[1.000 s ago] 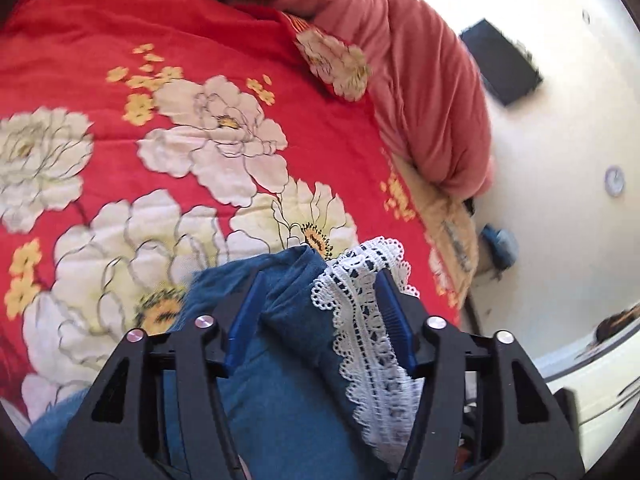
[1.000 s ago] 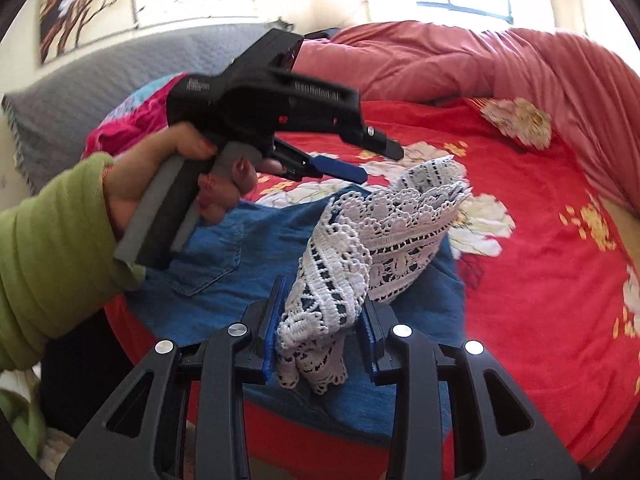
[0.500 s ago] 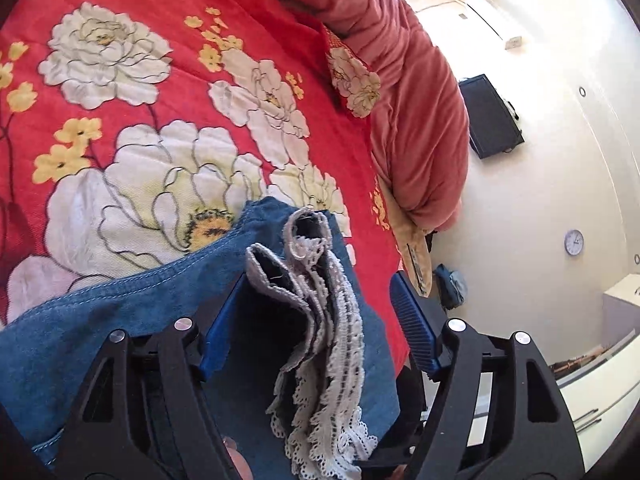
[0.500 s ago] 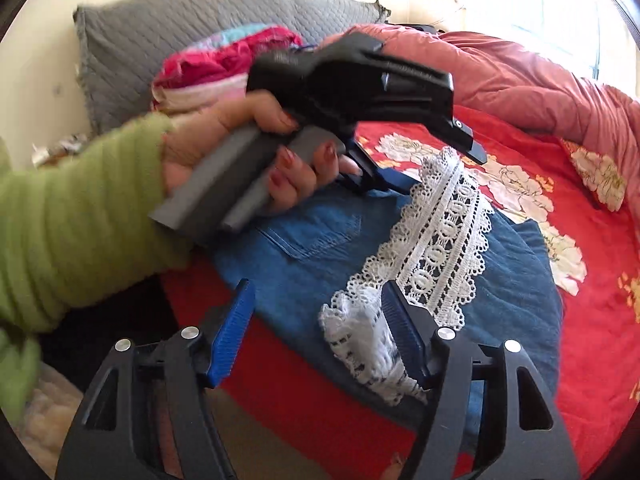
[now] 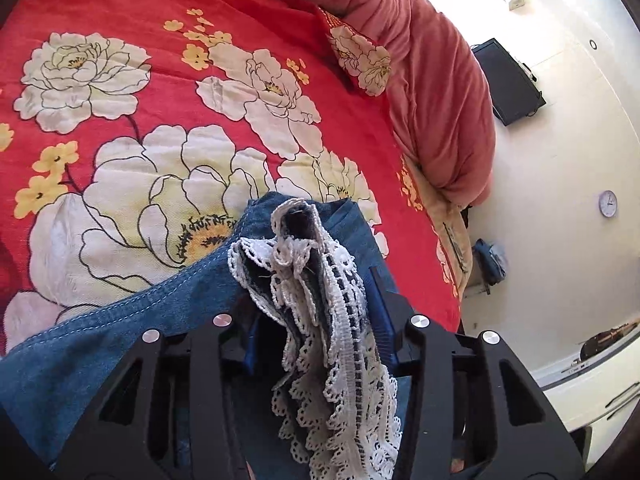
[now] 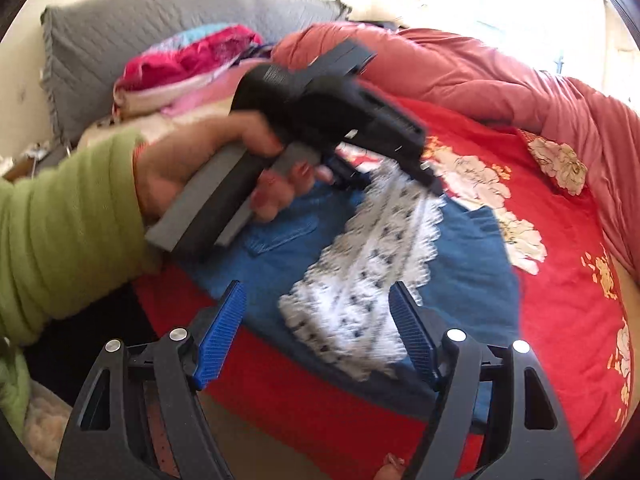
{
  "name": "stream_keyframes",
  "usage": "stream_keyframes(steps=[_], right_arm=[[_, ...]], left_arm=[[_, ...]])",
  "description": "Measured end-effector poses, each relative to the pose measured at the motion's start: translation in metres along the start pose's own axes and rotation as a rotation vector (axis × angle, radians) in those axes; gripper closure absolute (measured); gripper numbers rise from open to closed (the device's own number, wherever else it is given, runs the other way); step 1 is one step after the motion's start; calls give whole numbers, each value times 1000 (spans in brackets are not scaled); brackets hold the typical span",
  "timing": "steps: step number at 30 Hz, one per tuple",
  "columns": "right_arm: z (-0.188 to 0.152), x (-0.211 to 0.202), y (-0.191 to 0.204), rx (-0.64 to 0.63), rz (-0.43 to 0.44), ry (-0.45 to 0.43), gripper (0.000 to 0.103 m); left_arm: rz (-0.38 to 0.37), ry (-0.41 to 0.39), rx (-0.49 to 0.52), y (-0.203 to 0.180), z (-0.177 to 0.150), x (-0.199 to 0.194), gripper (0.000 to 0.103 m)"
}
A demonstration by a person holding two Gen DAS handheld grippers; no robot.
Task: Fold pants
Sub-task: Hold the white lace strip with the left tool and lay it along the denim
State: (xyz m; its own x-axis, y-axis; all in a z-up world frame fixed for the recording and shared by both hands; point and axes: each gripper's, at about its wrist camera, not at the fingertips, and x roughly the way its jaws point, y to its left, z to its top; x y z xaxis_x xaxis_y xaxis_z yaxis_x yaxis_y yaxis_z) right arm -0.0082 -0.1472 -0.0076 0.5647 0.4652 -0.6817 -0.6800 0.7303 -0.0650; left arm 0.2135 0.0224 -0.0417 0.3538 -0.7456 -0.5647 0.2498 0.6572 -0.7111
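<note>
Blue denim pants [image 6: 472, 264] with a white lace hem [image 6: 368, 276] lie folded on a red floral bedspread [image 5: 152, 128]. In the left wrist view the lace hem [image 5: 332, 312] stands bunched between the fingers of my left gripper [image 5: 316, 320], which look closed against it. The left gripper [image 6: 332, 120], held by a hand in a green sleeve, shows in the right wrist view above the pants. My right gripper [image 6: 316, 324] is open and empty, just short of the lace near the bed's edge.
A rumpled pink-red duvet [image 5: 432, 92] lies along the far side of the bed. A grey quilted headboard [image 6: 160, 28] and a pile of coloured clothes [image 6: 192, 64] are at the left. A cream wall with a clock [image 5: 608, 204] is beyond.
My right gripper let go of the lace hem, opened wide and drew back. My left gripper opened, then closed around the bunched lace and denim. The pants lie flatter on the bed.
</note>
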Motion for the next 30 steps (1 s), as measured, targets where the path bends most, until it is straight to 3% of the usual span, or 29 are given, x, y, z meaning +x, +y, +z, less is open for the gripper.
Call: stream_keyframes(steps=[4,5,7,8,10,13,16,19,22,23,25,27,30], right_arm=[[-9,18,3,-27,-109,75,53],[-11,20,2,-27,-104,79,57],[-12,21,3,-32,-87,76,82],[-11,21,3,-29,-54,76,84],[-8,17,-5,16,-7,65,85],[0,4,-18,119,87,17,86],[9,-1,-14,116,153,-23,86],[8,13,1,62,147,23,81],[2,29,1,82,156,83,74],[3,28,1,84,164,80,70],[7,19,-5,106,213,61,51],[10,7,-15,144,236,23,48],[16,-11,-44,226,234,-45,47]], left_arm=[[18,-3,16,-2,0,-3,67],[21,-3,17,-3,0,-3,68],[36,-8,16,-3,0,-4,76],[37,-13,8,-3,1,-4,83],[29,-28,-10,-1,0,-9,85],[2,-73,0,-8,1,-27,90],[9,-121,44,-14,2,-47,90],[103,-70,3,7,-3,-39,90],[126,-22,-57,28,-8,-26,88],[127,-22,-59,29,-8,-26,87],[121,-26,-51,26,-7,-28,82],[133,-42,-40,23,-7,-34,67],[147,-76,-24,19,-3,-45,63]])
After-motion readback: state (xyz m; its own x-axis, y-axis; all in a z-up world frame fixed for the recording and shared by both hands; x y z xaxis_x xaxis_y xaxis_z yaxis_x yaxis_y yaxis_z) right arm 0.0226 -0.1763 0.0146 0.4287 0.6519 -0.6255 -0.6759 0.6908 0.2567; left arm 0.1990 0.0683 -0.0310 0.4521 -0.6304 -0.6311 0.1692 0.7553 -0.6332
